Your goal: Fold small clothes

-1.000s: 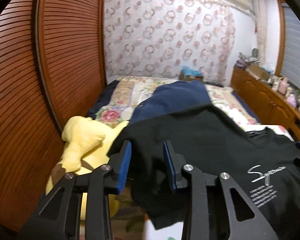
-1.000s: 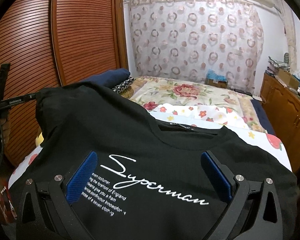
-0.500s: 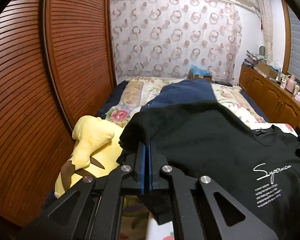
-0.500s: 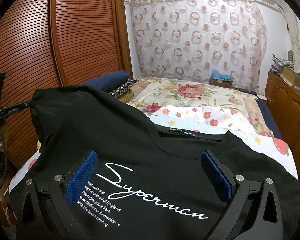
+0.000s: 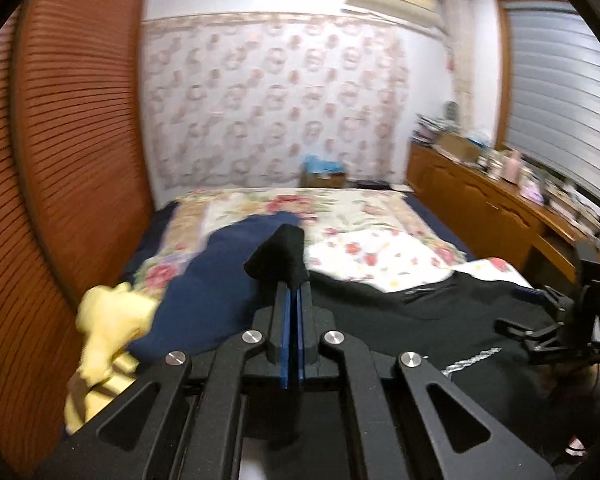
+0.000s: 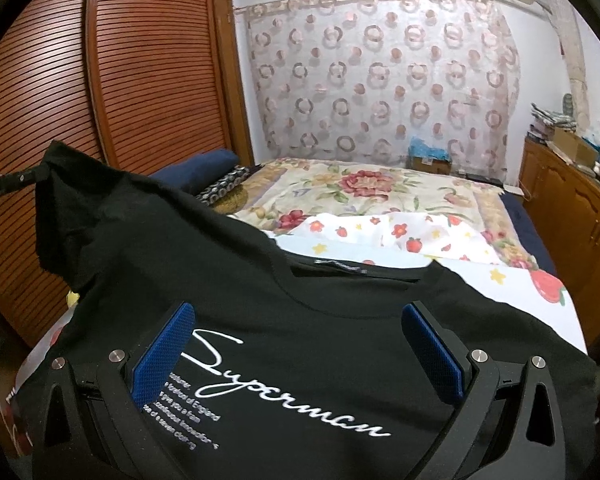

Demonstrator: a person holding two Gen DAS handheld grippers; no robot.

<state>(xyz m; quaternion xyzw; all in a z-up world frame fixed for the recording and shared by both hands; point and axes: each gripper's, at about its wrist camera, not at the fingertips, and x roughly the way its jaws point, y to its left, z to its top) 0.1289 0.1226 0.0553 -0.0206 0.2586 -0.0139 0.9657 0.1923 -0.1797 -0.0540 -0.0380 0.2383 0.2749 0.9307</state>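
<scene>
A black T-shirt (image 6: 284, 360) with white "Superman" lettering lies on the bed in front of me. My left gripper (image 5: 293, 292) is shut on the shirt's left sleeve (image 5: 280, 254) and holds it lifted; the raised sleeve also shows at the left of the right wrist view (image 6: 72, 184). My right gripper (image 6: 296, 344) is open, its blue pads (image 6: 162, 356) low over the shirt's chest on either side of the lettering. It also shows at the right edge of the left wrist view (image 5: 548, 332).
The bed has a floral cover (image 6: 380, 192) and a white strawberry-print sheet (image 6: 420, 248). A navy garment (image 5: 212, 276) and a yellow plush toy (image 5: 104, 320) lie at the left. A wooden louvred wardrobe (image 6: 112, 88) stands left, a cluttered wooden sideboard (image 5: 500, 208) right.
My left gripper closed on the shirt's sleeve, then lifted it and swung toward the right. The right gripper stayed open over the chest.
</scene>
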